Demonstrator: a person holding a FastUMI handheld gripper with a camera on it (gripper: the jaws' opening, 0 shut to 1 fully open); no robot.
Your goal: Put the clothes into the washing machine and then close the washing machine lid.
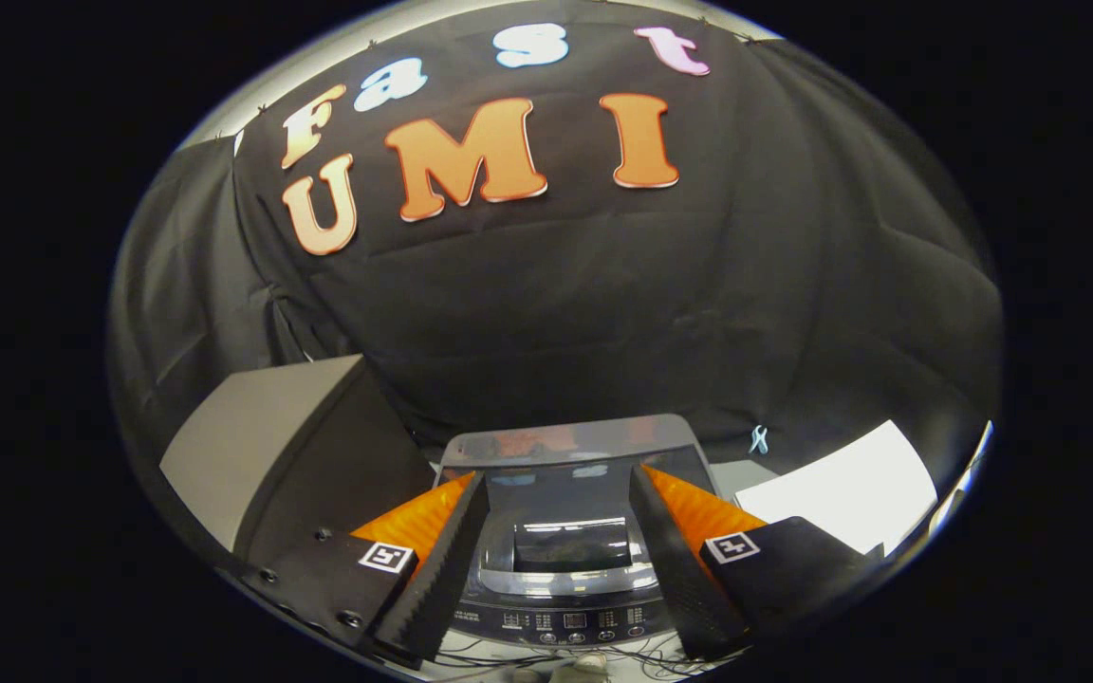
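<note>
In the gripper view, the gripper point(556, 531) holds its two fingers point(437, 569) wide apart on nothing, framing the washing machine point(561, 569) at the lower centre. The machine's control panel point(565, 621) faces the camera, and its raised lid point(570, 444) stands open at the back, long axis running away from the fingers. A grey box point(262, 446) sits at lower left, a white sheet point(850, 493) at lower right.
</note>
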